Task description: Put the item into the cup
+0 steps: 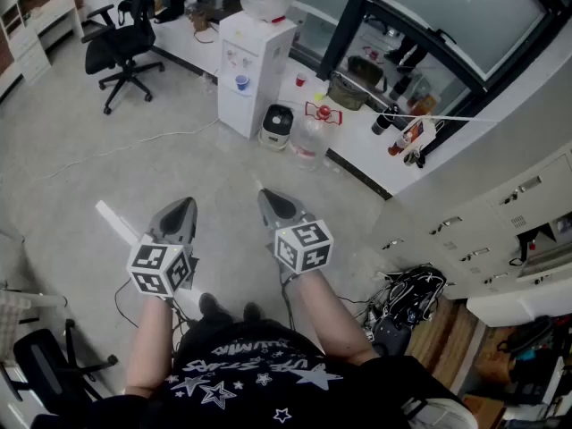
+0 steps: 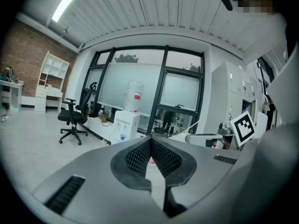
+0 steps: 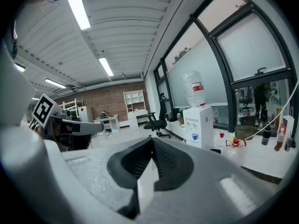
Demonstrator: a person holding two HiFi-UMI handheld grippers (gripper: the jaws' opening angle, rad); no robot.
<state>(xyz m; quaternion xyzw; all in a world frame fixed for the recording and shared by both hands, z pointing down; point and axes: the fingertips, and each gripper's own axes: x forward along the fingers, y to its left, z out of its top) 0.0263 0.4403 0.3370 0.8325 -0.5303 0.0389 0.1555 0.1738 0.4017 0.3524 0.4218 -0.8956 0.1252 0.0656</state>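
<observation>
Both grippers are held out over the grey floor, in front of the person's body. In the head view my left gripper [image 1: 186,204] and my right gripper [image 1: 266,195] point away side by side, each with its marker cube. The left gripper view shows the left gripper [image 2: 150,139] with its ribbed pads pressed together and nothing between them. The right gripper [image 3: 152,141] is likewise shut and empty. The only cups in sight are a small blue cup [image 1: 241,82] on the water dispenser [image 1: 253,70] and a red cup [image 1: 300,79] on the window ledge, both far off.
A black office chair [image 1: 121,43] stands at the far left. A rice cooker [image 1: 277,125] and a water bottle [image 1: 307,141] sit by the dispenser. White cabinets [image 1: 500,213] line the right, with a black bag and cables [image 1: 411,298] beside them. A white strip [image 1: 116,222] lies on the floor.
</observation>
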